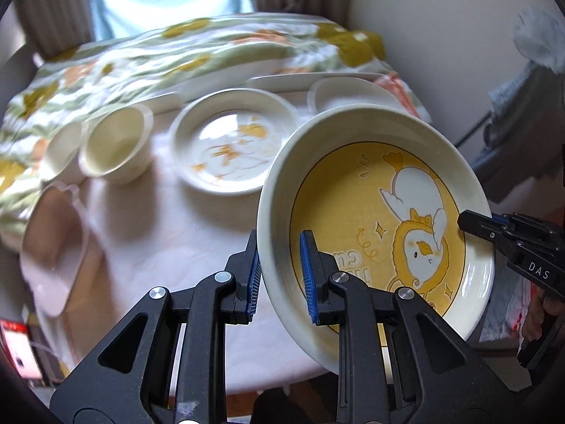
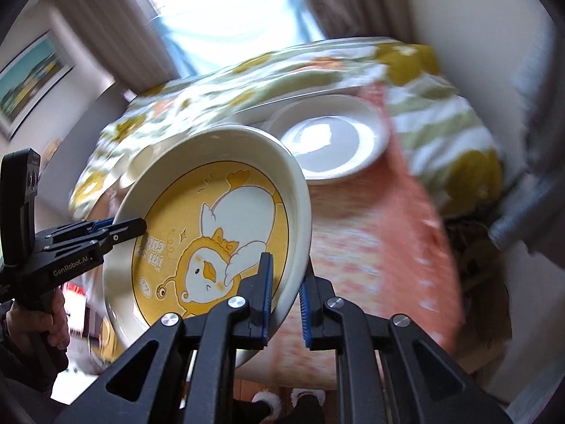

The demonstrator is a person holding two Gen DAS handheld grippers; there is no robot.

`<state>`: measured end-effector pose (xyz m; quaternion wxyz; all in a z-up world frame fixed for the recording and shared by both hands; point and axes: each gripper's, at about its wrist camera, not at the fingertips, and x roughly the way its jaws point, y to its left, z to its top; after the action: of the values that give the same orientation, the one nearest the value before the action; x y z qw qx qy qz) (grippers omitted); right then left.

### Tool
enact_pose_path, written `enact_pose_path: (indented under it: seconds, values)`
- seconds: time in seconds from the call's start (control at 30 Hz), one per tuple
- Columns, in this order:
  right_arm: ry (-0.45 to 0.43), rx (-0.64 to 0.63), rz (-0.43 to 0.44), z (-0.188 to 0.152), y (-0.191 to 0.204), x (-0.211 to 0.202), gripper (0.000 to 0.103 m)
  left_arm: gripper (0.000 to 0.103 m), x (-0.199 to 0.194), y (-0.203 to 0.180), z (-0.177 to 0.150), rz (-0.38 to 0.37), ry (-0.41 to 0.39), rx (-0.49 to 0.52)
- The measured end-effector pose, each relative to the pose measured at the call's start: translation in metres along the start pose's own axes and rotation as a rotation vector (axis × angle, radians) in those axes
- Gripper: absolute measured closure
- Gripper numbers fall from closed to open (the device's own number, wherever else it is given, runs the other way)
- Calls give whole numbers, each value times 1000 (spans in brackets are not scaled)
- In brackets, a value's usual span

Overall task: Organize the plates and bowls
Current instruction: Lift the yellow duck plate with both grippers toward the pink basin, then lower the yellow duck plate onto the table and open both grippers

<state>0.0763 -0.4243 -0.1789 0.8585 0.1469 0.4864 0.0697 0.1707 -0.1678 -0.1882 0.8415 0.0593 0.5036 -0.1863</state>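
I have the round table under its pale pink cloth [image 1: 183,247] below me, crockery spread toward twelve o'clock. Largest in my view is the cream ceramic dish with the yellow cartoon-duck centre [image 1: 353,219], off the cloth and tilted, carried between both tools. My left gripper [image 1: 280,275] is clamped on its rim at about seven o'clock, one blue pad outside the wall, one inside; my right gripper [image 2: 286,304] pinches the opposite edge, at five o'clock in the right wrist view. Neither set of jaws stands free.

I judge this dish stiff, fairly heavy, glazed and slick, and it would chip or shatter if dropped, so two opposed rim holds suit it; the upright wall gives the pads something to bite.

Behind it, at eleven o'clock in the left view, sits a matching cream dish with a pale duck print [image 1: 233,141], likely its stacking partner. A plain white plate [image 2: 332,141] lies at one o'clock in the right view. Smallest, a cream ceramic cup [image 1: 116,145] rests at ten o'clock
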Motion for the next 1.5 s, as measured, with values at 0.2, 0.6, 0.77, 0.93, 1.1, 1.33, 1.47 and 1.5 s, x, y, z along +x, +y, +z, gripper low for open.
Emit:
enact_pose_path:
  seconds: [0.2,0.6,0.77,0.93,1.1,1.33,1.47,1.5]
  values:
    - [58,-100,83,6,59,42,90,85,-14,68,-33,73,8,-106]
    - [166,-184,108,-16,138,129,90,85,26,160,-85,96,92,-212]
    - [156,-199,102,-21,148,151,90,85,39,173,-91,97,93,-211]
    - [147,-188,95,-22,146,153,90,85,44,178,-96,77,93,-212]
    - [158,-179,77,-26,147,154,90,85,44,178,-95,72,84,-195]
    - [157,-179,56,-26,151,158,90,85,43,178,-97,71,75,-185]
    - [163,-163,34,-26,153,159,90,85,42,181,-98,61,66,-200]
    - [166,-165,24,-25,154,159,90,85,41,180,-98,68,62,-199]
